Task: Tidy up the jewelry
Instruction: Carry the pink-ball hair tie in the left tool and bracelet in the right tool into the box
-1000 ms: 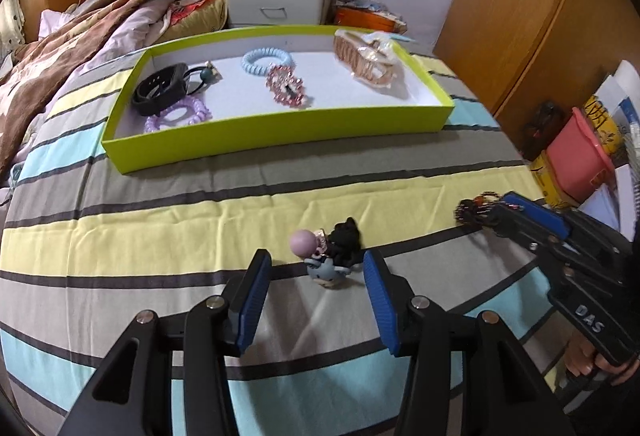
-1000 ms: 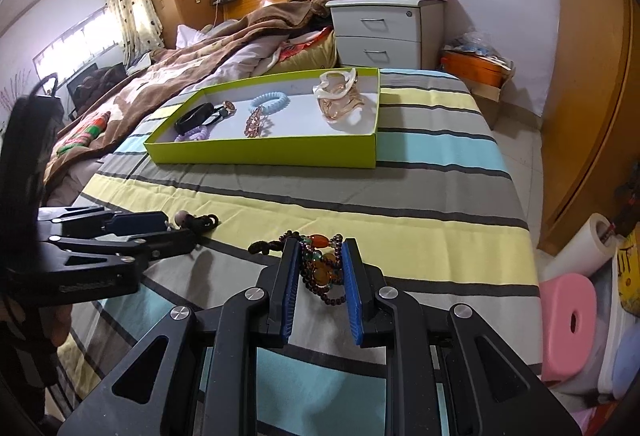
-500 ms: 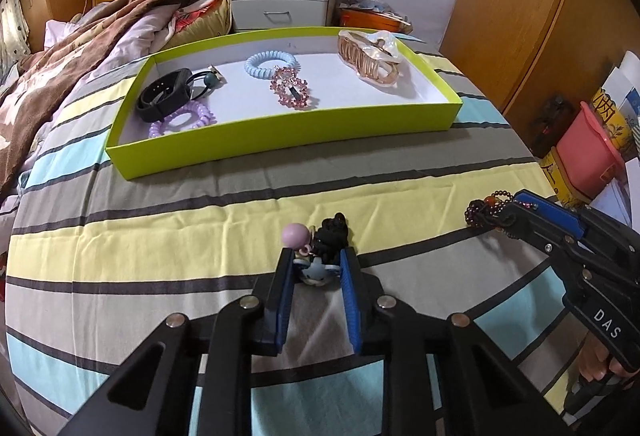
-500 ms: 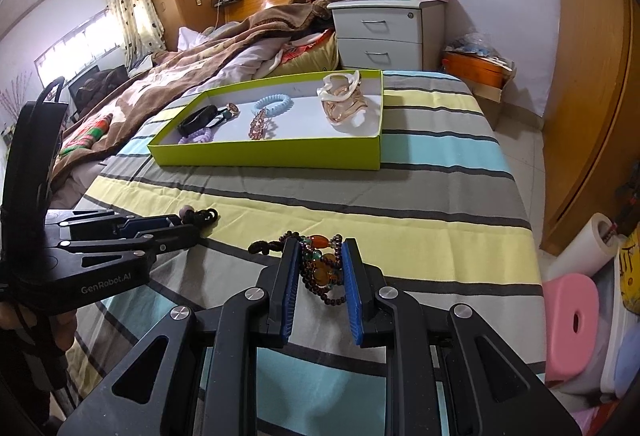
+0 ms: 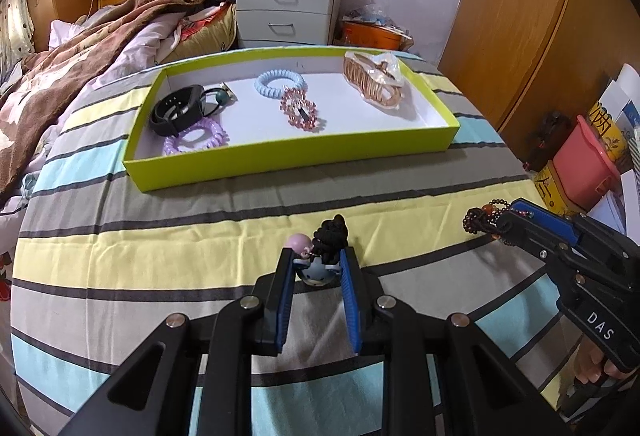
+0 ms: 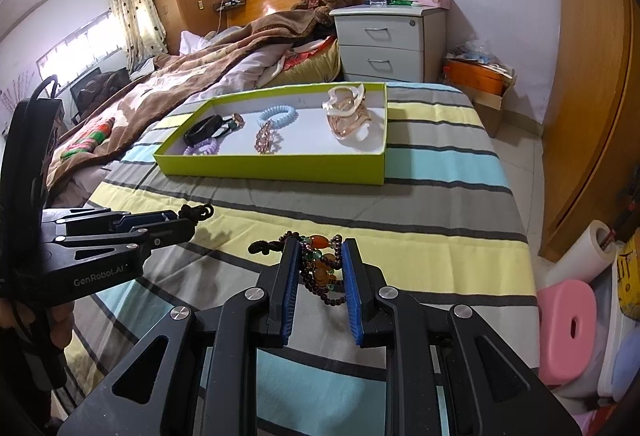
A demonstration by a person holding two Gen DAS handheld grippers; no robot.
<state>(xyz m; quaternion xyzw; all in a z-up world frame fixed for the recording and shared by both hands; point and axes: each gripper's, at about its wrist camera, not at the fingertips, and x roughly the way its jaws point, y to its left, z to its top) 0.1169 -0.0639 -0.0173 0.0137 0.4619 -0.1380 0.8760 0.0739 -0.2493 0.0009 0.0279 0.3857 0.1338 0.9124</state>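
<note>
My left gripper [image 5: 318, 256] is shut on a hair tie with a pink ball, a small blue charm [image 5: 316, 275] and a black cord knot [image 5: 332, 232], low over the striped bedsheet. To its right, my right gripper [image 6: 320, 248] is shut on a beaded bracelet [image 6: 320, 266] of dark, orange and green beads, also just above the sheet. Farther up the bed lies the lime-green tray [image 5: 288, 156] with a black band [image 5: 176, 110], a blue coil tie [image 5: 280, 82], a purple coil tie [image 5: 196, 140], a pink crystal piece [image 5: 300, 110] and an amber hair claw [image 5: 374, 84].
A brown blanket [image 5: 80, 52] covers the bed's left side. A grey nightstand [image 5: 288, 8] stands beyond the tray. Off the bed's right edge sit a pink bin [image 5: 584, 164] and a pink stool [image 6: 568, 328], with wooden wardrobe doors behind.
My left gripper's jaws, open on either side of the charm hair tie a second ago, have closed on it. The right gripper keeps still with the bracelet.
</note>
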